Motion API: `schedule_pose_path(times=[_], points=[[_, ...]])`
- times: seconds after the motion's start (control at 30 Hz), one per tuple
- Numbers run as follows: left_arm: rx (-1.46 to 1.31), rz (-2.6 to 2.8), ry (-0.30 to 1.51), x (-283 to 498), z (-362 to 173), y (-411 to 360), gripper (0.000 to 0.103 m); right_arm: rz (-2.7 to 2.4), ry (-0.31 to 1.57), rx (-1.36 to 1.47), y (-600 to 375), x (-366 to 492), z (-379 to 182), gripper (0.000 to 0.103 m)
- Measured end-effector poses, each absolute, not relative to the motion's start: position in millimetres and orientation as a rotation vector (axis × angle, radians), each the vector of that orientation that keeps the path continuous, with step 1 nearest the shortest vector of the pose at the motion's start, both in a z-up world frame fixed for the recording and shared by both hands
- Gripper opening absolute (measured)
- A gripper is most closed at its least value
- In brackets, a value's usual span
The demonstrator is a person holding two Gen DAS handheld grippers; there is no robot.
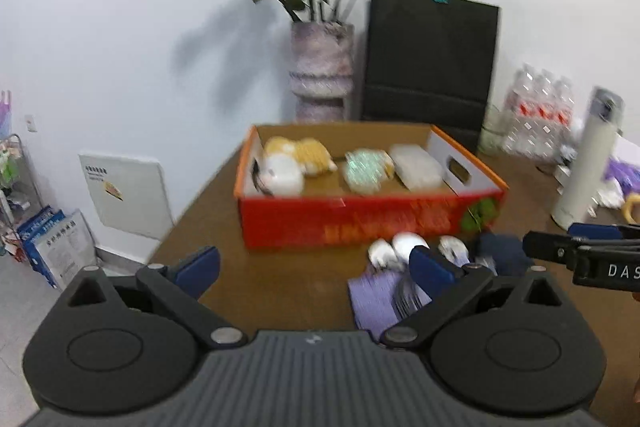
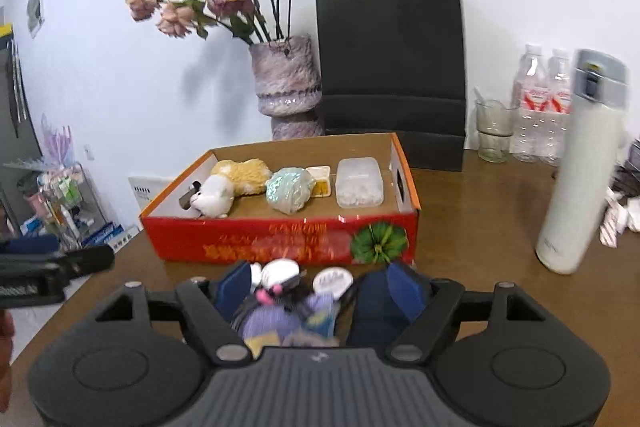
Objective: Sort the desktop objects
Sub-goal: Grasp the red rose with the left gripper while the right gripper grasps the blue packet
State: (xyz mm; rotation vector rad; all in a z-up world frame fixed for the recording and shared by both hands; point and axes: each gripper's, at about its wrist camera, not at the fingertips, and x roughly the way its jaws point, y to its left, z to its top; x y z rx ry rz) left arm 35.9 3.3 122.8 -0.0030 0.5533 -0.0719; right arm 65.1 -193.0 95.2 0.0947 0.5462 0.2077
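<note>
A: Where is the purple-clad plush doll with the white face (image 2: 280, 303)?
B: On the brown wooden table (image 2: 480, 227), just in front of the red cardboard box (image 2: 280, 239), between the right gripper (image 2: 320, 291)'s blue-padded fingers, which stand apart on either side of it; whether they touch it cannot be told.
A: And the left gripper (image 1: 316, 267)?
B: Its fingers are spread wide, holding nothing, beside the doll.

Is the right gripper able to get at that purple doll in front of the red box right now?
Probably yes. The right gripper is open with the purple doll lying between its fingers, nothing covering it. The red box sits just behind, apart from the fingers.
</note>
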Motion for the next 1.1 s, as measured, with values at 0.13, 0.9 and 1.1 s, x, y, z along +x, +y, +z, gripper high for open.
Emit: schedule_pose_path(times=[0.13,0.9,1.1], points=[[0.009,-0.087,0.561,15,109,1,0.103,0.204,0.554,0.135,-195,32,79,0.075],[0.034,-0.153,0.662,30,53,-23,0.09,0.292,0.599,0.131,-192,29,39,0.059],[0.018,-0.197,0.702,36,47,-19,0.05,0.287,0.604,0.096,-177,50,37,0.056]])
